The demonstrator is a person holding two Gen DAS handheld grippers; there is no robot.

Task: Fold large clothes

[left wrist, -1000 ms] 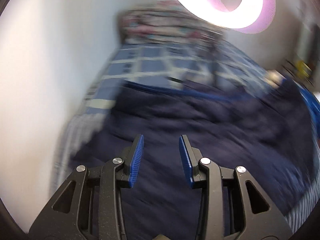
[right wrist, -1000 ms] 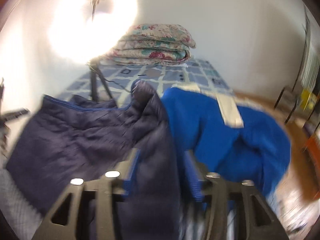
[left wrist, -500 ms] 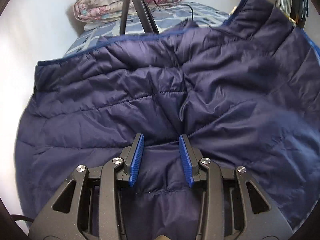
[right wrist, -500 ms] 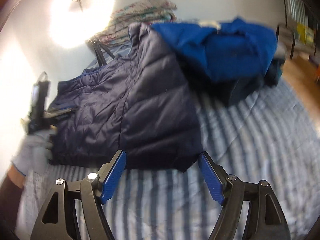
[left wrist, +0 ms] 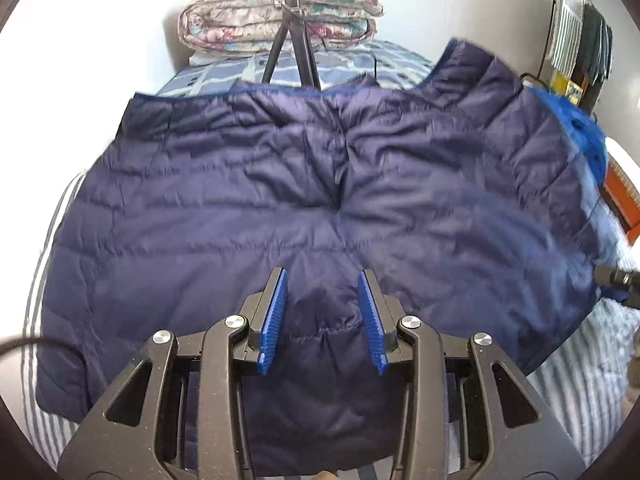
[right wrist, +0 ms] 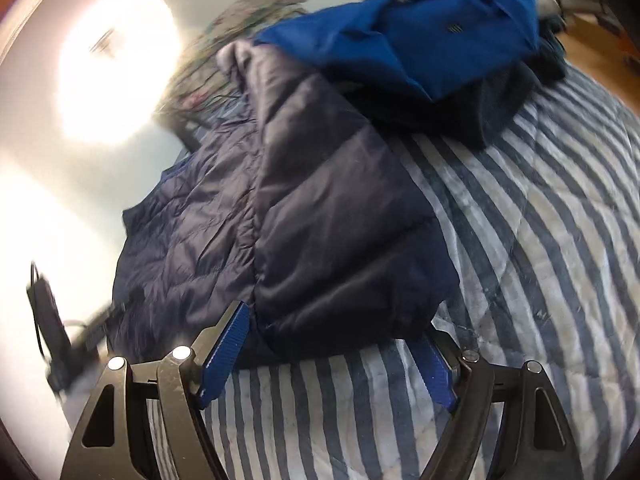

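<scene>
Left wrist view: the navy jacket (left wrist: 280, 200) lies spread on the striped bed (left wrist: 580, 380).
Left tongs (left wrist: 322, 316): part spread, above the jacket's near hem; fabric shows between the blue pads, no pinch visible.
Right tongs (right wrist: 324, 356): jaws have just been opening, now wide, at the jacket's lower edge (right wrist: 340, 320), not pressing it.
Blue garment (right wrist: 420, 40): heaped beyond the jacket.
Folded quilt (left wrist: 280, 20): at the bed's far end, behind a tripod (left wrist: 292, 40).
</scene>
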